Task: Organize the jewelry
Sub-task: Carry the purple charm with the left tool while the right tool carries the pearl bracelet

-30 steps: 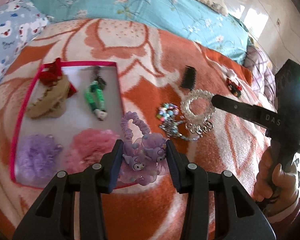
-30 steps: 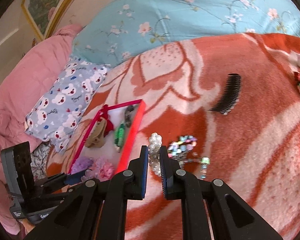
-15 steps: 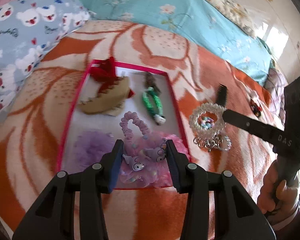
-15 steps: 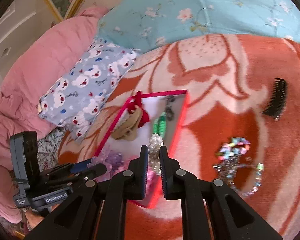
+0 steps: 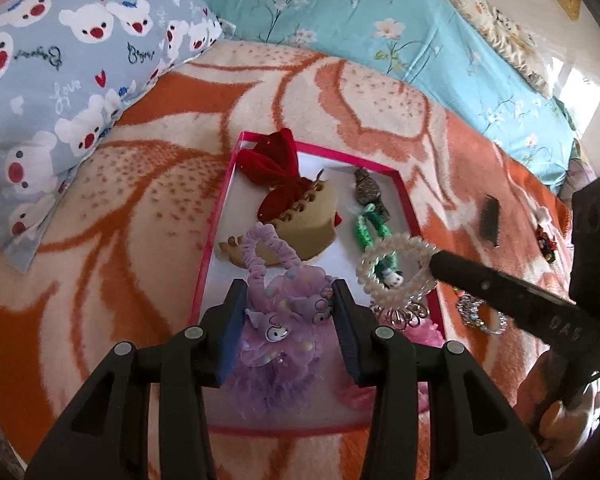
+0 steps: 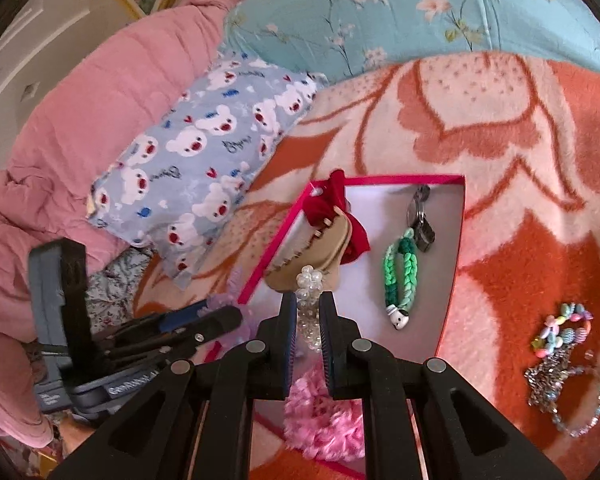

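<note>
Pearl bracelet (image 6: pixel 310 307), clamped in the right gripper (image 6: pixel 305 334), hangs above the tray (image 6: pixel 454 280). Left gripper (image 5: pixel 288 324), clamped on the purple scrunchie (image 5: pixel 278 320), hovers just beside it over the same tray.

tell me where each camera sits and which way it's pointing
Left wrist: on the left gripper, looking down along its fingers at the pink-rimmed tray; it holds the purple scrunchie; the right gripper and hand show at right.
Right wrist: on the right gripper, facing the tray, shut on the pearl bracelet; the left gripper shows at left.
Both share the tray and bracelet.
</note>
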